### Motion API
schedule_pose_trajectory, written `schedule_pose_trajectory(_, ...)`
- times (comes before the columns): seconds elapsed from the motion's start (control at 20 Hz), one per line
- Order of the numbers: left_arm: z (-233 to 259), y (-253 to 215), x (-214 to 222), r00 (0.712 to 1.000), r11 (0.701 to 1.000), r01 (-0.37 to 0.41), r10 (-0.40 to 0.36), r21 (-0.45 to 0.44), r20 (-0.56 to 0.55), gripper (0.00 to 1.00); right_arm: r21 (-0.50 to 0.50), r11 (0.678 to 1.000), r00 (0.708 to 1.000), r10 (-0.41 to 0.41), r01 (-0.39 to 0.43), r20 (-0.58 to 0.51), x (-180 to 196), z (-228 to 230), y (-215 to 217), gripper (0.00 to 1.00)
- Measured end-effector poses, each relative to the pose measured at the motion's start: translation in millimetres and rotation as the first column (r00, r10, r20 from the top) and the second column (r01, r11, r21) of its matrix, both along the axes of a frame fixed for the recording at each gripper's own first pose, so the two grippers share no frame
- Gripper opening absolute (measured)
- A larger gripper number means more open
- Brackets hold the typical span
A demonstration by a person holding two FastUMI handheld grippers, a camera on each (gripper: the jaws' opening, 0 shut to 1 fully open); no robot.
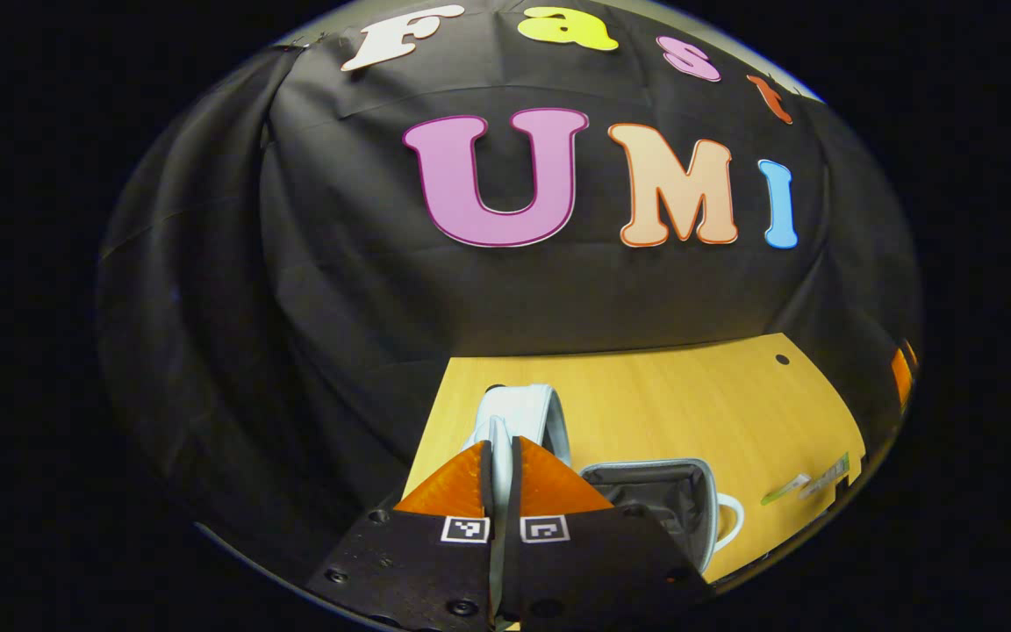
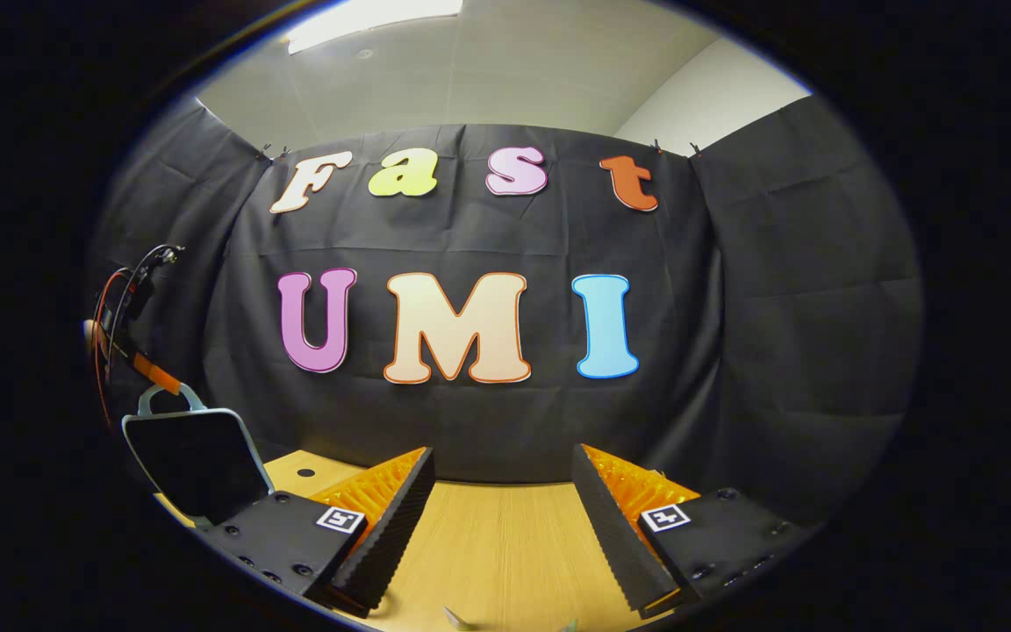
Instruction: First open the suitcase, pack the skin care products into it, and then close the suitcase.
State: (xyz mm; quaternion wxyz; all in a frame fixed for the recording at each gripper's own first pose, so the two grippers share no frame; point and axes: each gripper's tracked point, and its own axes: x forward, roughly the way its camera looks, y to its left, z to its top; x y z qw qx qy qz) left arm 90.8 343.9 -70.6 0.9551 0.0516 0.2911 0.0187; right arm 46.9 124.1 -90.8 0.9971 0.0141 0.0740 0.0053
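My left gripper (image 1: 500, 456) is clamped on the lid (image 1: 519, 417), upright just ahead of its tips; the case (image 1: 655, 500) lies open right of them. My right gripper (image 2: 501, 518) stands released, sachets (image 1: 808, 483) nearer it.

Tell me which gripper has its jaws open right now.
The right gripper: its jaws stand wide apart above the table. The left gripper has its jaws pinched on the suitcase handle.
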Motion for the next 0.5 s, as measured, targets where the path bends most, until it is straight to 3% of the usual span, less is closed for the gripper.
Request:
schedule_pose_trajectory(0.3, -35, 65, 5, 1.000, 0.997, -0.021, 0.019, -0.070, -0.022, 0.00, -0.038, 0.998, 0.998, -0.045, 0.047, 0.038, 10, 19, 26, 0.98)
schedule_pose_trajectory(0.5, -75, 110, 2, 0.994, 0.981, -0.090, 0.078, -0.170, -0.075, 0.00, 0.010, 0.990, 0.988, -0.140, 0.140, 0.066, 13, 30, 15, 1.00)
